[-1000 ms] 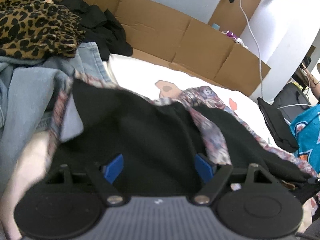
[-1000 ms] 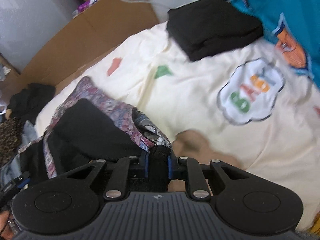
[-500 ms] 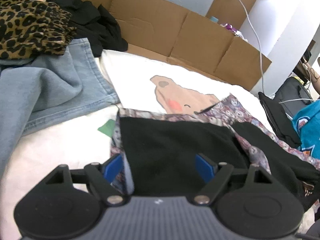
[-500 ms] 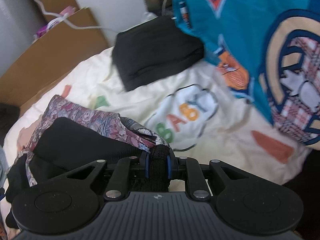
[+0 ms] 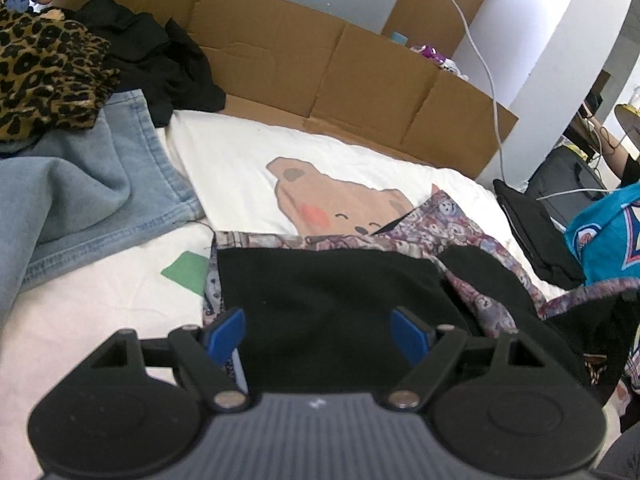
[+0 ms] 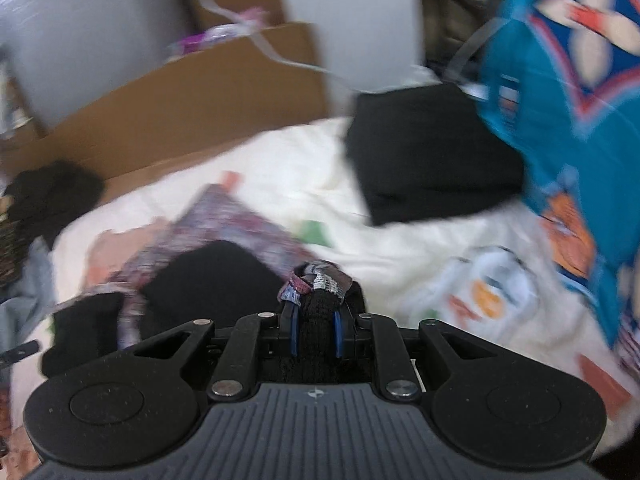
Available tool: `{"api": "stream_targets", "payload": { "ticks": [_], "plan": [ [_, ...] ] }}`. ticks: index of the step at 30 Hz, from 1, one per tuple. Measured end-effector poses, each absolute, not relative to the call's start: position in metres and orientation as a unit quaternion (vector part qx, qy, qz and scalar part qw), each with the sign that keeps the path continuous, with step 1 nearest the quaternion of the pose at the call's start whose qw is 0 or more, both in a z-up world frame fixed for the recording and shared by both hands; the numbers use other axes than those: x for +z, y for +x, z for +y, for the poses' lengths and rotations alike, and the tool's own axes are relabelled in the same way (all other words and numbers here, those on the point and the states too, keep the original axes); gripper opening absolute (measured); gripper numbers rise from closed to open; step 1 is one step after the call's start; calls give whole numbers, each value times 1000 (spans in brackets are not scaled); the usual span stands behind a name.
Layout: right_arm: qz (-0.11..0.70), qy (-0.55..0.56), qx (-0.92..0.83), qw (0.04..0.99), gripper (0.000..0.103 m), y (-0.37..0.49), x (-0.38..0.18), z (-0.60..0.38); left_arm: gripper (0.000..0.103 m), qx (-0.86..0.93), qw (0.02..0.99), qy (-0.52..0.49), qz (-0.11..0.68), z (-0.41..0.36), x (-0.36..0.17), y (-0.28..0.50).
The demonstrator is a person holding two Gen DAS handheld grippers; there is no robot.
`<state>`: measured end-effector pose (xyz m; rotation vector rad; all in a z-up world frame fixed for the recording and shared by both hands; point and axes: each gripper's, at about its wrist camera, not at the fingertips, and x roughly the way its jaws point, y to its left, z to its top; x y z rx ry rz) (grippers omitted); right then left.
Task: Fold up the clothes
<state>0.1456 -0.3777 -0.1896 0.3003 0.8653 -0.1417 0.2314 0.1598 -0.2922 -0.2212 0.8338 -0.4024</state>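
Note:
A black garment with a purple patterned lining (image 5: 328,292) lies spread on the white printed bedsheet (image 5: 100,300). My left gripper (image 5: 316,332) hovers at its near edge, jaws wide apart; black cloth lies between the blue pads (image 5: 226,332), which do not press on it. In the right wrist view, which is blurred by motion, the same garment (image 6: 216,276) trails off to the left. My right gripper (image 6: 316,332) is shut on its black ribbed edge, and a bunch of patterned cloth sticks out above the fingers.
Light blue jeans (image 5: 80,200), a leopard-print piece (image 5: 44,76) and a black heap (image 5: 160,68) lie at the left. Cardboard (image 5: 360,76) lines the far edge. A folded black garment (image 6: 428,168) sits at the far right, next to a teal jersey (image 6: 560,100).
The garment hung up in front of my left gripper and has come down flat on the sheet. My right gripper has risen and swung with the held edge still in it.

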Motion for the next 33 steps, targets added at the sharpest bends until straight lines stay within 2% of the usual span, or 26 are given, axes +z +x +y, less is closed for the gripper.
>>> {"api": "stream_targets", "payload": {
  "ticks": [6, 15, 19, 22, 27, 33],
  "plan": [
    [406, 132, 5, 904, 16, 190, -173, -314, 82, -191, 890, -111, 398, 172, -289, 227],
    [369, 90, 169, 910, 16, 215, -109, -203, 83, -191, 894, -127, 385, 192, -281, 219],
    [377, 84, 229, 893, 16, 218, -109, -151, 83, -193, 895, -126, 383, 197, -277, 215],
    [404, 138, 272, 863, 16, 218, -121, -118, 83, -193, 896, -126, 380, 205, -273, 209],
    [418, 160, 347, 824, 16, 210, -128, -63, 83, -178, 899, -126, 380, 232, -265, 197],
    [412, 179, 474, 757, 16, 173, -116, -13, 83, -146, 902, -134, 385, 269, -261, 182]
  ]
}}
